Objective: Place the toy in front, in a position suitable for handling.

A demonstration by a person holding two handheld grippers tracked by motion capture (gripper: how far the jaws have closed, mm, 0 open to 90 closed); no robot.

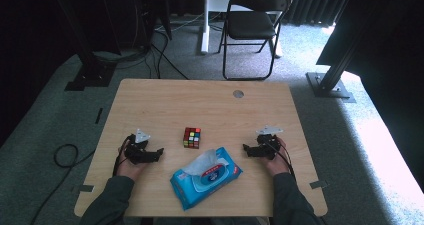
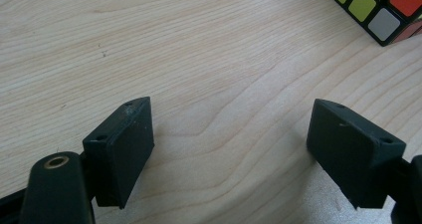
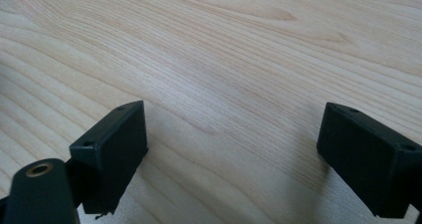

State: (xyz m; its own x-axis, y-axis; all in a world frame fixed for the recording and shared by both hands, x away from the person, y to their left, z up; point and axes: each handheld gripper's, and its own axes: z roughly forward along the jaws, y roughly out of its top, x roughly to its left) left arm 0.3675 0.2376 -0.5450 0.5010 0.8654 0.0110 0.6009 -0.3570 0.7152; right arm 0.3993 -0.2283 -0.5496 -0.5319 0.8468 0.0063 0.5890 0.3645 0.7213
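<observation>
A colourful puzzle cube (image 1: 191,137) stands near the middle of the wooden table (image 1: 165,97). In front of it lies a blue pack of wet wipes (image 1: 205,177) with a white tissue sticking out of its top. My left gripper (image 1: 159,153) rests on the table left of the pack, pointing right, open and empty. In the left gripper view its jaws (image 2: 229,134) stand wide over bare wood, with a corner of the cube (image 2: 380,7) at the top right. My right gripper (image 1: 245,149) lies right of the pack, pointing left, open, over bare wood (image 3: 231,134).
A round hole (image 1: 238,93) sits near the table's far edge. Beyond the table stand a black folding chair (image 1: 252,22), metal frame legs (image 1: 330,82) and cables (image 1: 65,155) on the carpet. The person's forearms come in from the bottom edge.
</observation>
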